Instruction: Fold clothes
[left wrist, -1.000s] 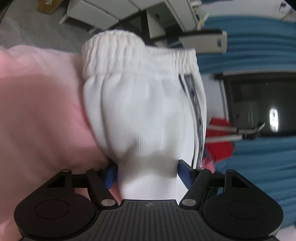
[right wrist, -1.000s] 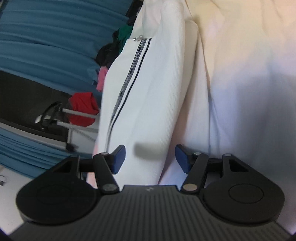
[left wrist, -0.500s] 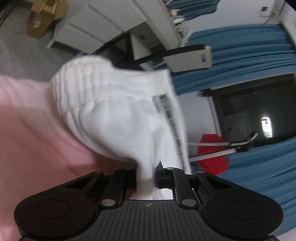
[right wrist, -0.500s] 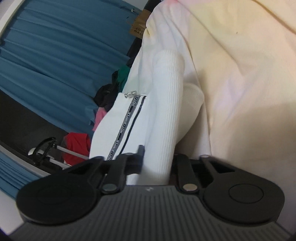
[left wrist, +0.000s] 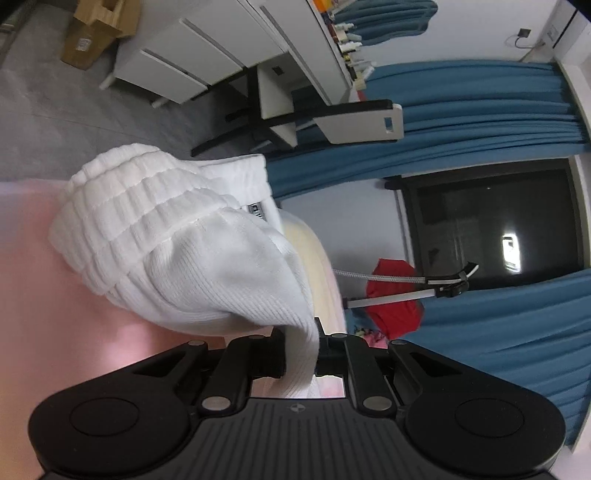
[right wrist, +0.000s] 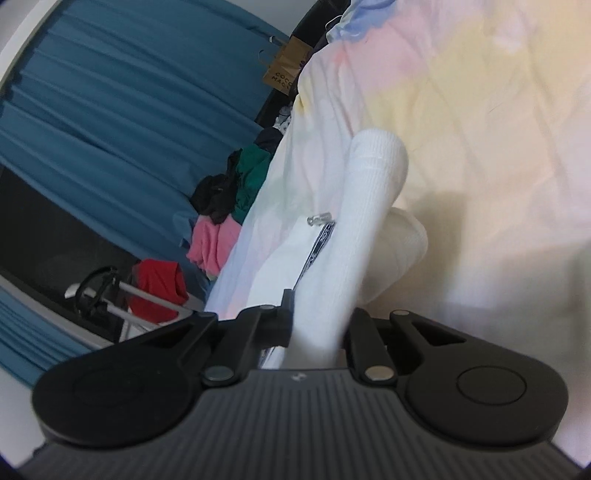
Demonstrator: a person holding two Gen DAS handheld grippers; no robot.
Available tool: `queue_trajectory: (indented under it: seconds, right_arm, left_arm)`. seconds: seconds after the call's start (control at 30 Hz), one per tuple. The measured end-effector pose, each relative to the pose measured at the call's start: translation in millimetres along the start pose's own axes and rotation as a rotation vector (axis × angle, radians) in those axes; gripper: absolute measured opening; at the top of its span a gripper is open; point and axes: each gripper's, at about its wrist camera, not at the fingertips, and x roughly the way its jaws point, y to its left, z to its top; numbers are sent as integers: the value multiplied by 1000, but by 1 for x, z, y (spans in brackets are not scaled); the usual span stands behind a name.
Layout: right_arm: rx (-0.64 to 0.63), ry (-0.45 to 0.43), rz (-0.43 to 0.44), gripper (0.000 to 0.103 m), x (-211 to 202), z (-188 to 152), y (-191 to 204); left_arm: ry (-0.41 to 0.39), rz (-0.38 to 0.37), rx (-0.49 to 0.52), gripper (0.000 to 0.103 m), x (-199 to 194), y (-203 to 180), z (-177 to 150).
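Fingers on both grippers were pinching the white ribbed garment. Left gripper had its jaws clamped on a narrow fold of the white fabric, having just closed down from a wide spread; cloth was squeezed flat between the pads. The gathered elastic waistband bulged up and left of that grip, raised off the pink bed sheet and sagging back toward the jaws. Right gripper was likewise shut on a rolled, tube-like section of the same garment, jaws having just been closing, fabric filling the gap between them. A striped side trim ran along the garment just left of that roll, with a small clear tag at its top end. The garment lay along the edge of the pastel bedding in the right wrist view. Background: blue curtains, a dark window, a white desk, a chair, a cardboard box, and a drying rack with a red item on it. A heap of pink, green and black clothes sat beyond the bed edge.
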Motion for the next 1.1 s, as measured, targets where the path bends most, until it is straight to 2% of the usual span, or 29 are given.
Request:
queue_trajectory:
  seconds: [0.17, 0.3, 0.37, 0.4, 0.43, 0.57, 0.67, 0.73, 0.77, 0.8, 0.83, 0.87, 0.9, 1.0, 1.1]
  right_arm:
    - [100, 31, -43, 12, -33, -9, -27]
    - [158, 80, -96, 12, -31, -16, -56]
    - [154, 100, -123, 12, -23, -16, -61]
    - [144, 108, -132, 13, -21, -16, -61]
    - [136, 110, -134, 13, -19, -17, -61]
    - [148, 117, -106, 15, -16, -16, -62]
    - [213, 140, -78, 16, -13, -16, -72]
    - [245, 159, -53, 19, -9, -16, -75]
    - [232, 164, -40, 28, -7, -16, -73]
    - [206, 165, -26, 41, -5, -17, -70]
    - [180, 167, -12, 47, -4, -17, -66]
    - [157, 172, -3, 60, -1, -18, -63]
    - [136, 178, 3, 68, 2, -19, -59]
    - [104, 219, -3, 68, 8, -22, -60]
    - [91, 204, -9, 67, 8, -20, -69]
  left_arm:
    - [31, 129, 122, 14, -30, 13, -15]
    - [-8, 243, 216, 25, -45, 11, -28]
    - [-52, 265, 263, 42, -58, 2, -37]
    - [-72, 277, 300, 57, -64, -5, -43]
    - [-92, 290, 339, 67, -71, -12, -49]
    - [-183, 326, 532, 77, -92, -38, -86]
    - [-214, 307, 666, 80, -98, -56, -114]
    - [-188, 265, 738, 80, -91, -65, -132]
    - [-169, 239, 767, 81, -89, -68, -140]
    - [-150, 213, 797, 82, -86, -71, -149]
    - [-131, 191, 820, 83, -82, -72, -157]
    - [-112, 175, 846, 83, -78, -73, -166]
    - [-95, 166, 875, 83, -73, -74, -177]
    - [-49, 152, 947, 83, -52, -75, -205]
    - [-4, 136, 1046, 83, -33, -74, -235]
